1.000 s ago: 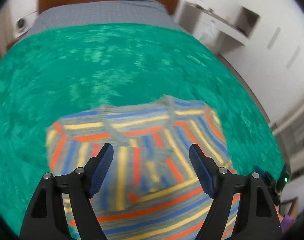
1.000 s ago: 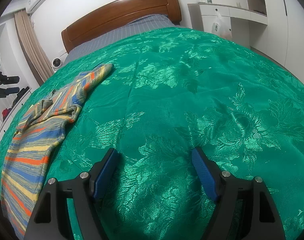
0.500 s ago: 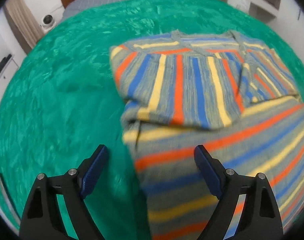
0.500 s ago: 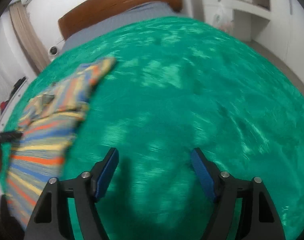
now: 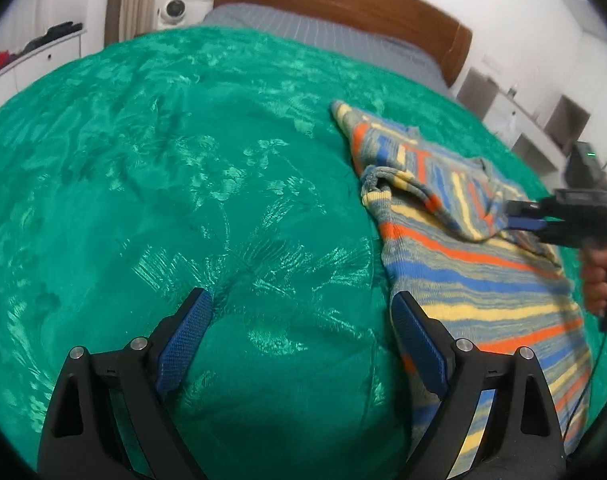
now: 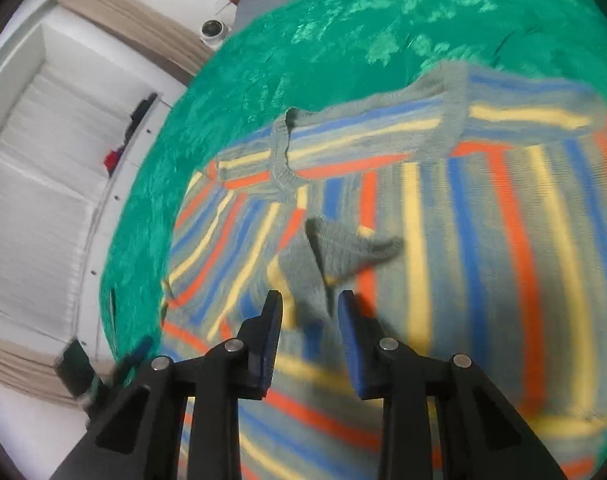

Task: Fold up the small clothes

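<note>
1. Now the left gripper (image 5: 299, 336) hangs with jaws spread wide and nothing between them, over bare green bedspread (image 5: 175, 184); half a second ago it was aimed at the sweater body, so it has swung off to the left.
2. Striped knit sweater (image 5: 475, 276) lies on the right part of the bedspread, one sleeve already folded across the chest.
3. Right gripper (image 6: 309, 308) has moved from bare bedspread to directly over the sweater. Jaws narrowed around a raised grey fold of knit (image 6: 335, 256). Frame is blurred; contact with the fabric not confirmed, so I cannot tell whether it grips.
4. Left wrist view shows the right gripper's tips at the folded sleeve's edge.
5. Judgement: right-side fold is starting; left gripper is free to pin or take the hem.
</note>
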A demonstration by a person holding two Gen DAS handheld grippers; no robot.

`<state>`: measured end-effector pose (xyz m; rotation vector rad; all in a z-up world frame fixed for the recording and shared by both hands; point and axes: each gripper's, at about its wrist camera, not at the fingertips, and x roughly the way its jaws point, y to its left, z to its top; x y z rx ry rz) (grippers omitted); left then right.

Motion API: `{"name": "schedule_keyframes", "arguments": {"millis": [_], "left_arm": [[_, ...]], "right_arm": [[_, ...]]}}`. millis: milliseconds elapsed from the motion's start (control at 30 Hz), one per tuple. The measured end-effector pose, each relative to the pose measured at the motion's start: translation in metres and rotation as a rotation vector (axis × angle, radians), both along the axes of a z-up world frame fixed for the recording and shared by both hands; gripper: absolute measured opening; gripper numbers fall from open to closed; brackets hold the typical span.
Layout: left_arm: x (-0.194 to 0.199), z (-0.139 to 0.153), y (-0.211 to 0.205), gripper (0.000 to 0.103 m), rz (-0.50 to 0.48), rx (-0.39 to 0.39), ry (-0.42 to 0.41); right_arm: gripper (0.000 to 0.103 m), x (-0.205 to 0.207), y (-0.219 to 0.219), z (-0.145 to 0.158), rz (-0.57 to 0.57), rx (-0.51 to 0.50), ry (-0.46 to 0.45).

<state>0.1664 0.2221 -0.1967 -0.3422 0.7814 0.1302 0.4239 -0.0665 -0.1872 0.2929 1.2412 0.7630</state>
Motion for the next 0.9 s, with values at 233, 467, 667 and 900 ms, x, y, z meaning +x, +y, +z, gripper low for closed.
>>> {"name": "schedule_keyframes", "arguments": {"millis": [233, 467, 667, 900], "left_arm": [[-0.003, -0.002, 0.002, 0.095, -0.016, 0.007, -0.054], [-0.003, -0.004, 0.002, 0.098, -0.023, 0.02, -0.058], [-0.003, -0.005, -0.001, 0.098, -0.024, 0.035, -0.06], [-0.004, -0.005, -0.001, 0.099, -0.026, 0.03, -0.064]], "right_arm": [[0.004, -0.033, -0.019, 0.017, 0.067, -0.061, 0.026], [0.031, -0.025, -0.041, 0.021, 0.035, -0.178, 0.053], [0.034, 0.024, -0.041, 0.022, -0.079, -0.184, 0.018], [0.006, 0.032, -0.012, 0.022, -0.029, -0.226, -0.056]]}}
